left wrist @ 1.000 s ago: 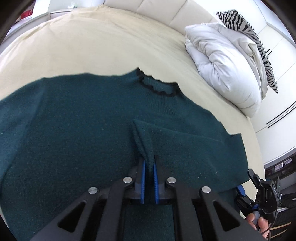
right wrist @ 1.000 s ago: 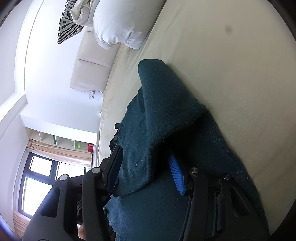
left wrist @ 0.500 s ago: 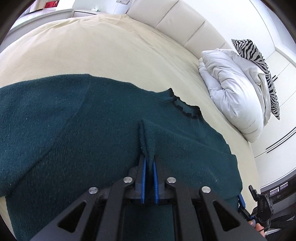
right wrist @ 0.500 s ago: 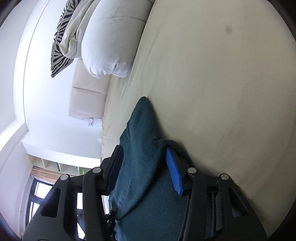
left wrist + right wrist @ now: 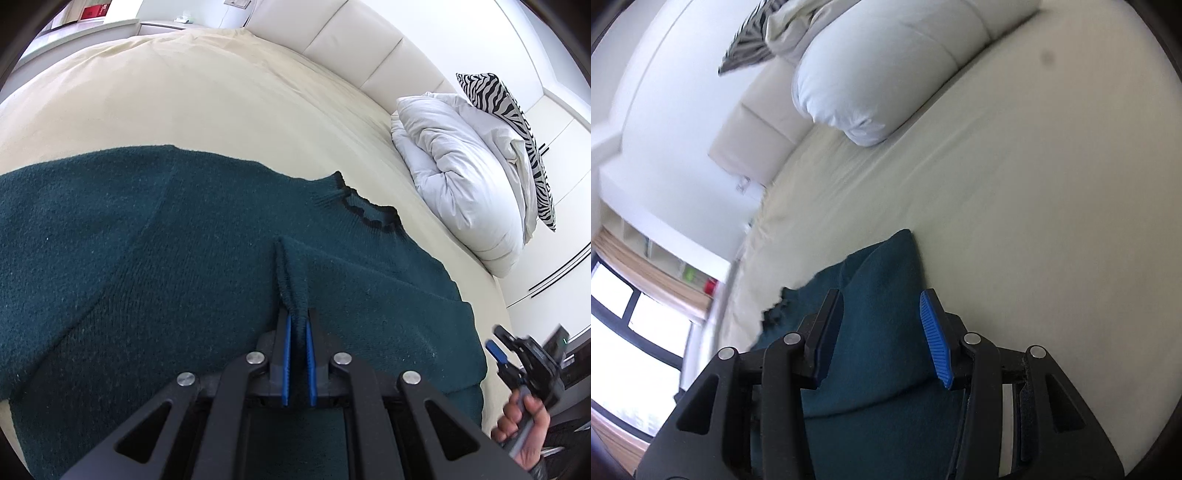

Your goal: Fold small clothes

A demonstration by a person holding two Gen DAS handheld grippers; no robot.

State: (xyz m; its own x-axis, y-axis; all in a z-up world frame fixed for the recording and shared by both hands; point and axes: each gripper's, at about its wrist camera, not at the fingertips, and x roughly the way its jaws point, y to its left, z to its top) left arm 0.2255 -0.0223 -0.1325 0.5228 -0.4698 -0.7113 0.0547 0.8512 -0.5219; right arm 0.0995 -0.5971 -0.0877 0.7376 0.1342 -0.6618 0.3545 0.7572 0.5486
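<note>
A dark green knit sweater (image 5: 155, 258) with a black scalloped collar (image 5: 365, 210) lies spread on a cream bed (image 5: 184, 103). My left gripper (image 5: 297, 321) is shut on a pinched fold of the sweater, folded over the body. My right gripper (image 5: 882, 314) is open, its blue pads on either side of a raised sweater fold (image 5: 882, 295) without clamping it. The right gripper also shows in the left wrist view (image 5: 517, 358) at the sweater's right edge, held by a hand.
A white duvet (image 5: 461, 166) and a zebra-striped pillow (image 5: 517, 122) lie at the bed's far right against a padded cream headboard (image 5: 351, 44). A window (image 5: 628, 350) and shelves stand beyond the bed's left side.
My right gripper has opened, let go of the sweater and drawn back towards the sweater's edge. My left gripper has carried its pinched fold further across the sweater.
</note>
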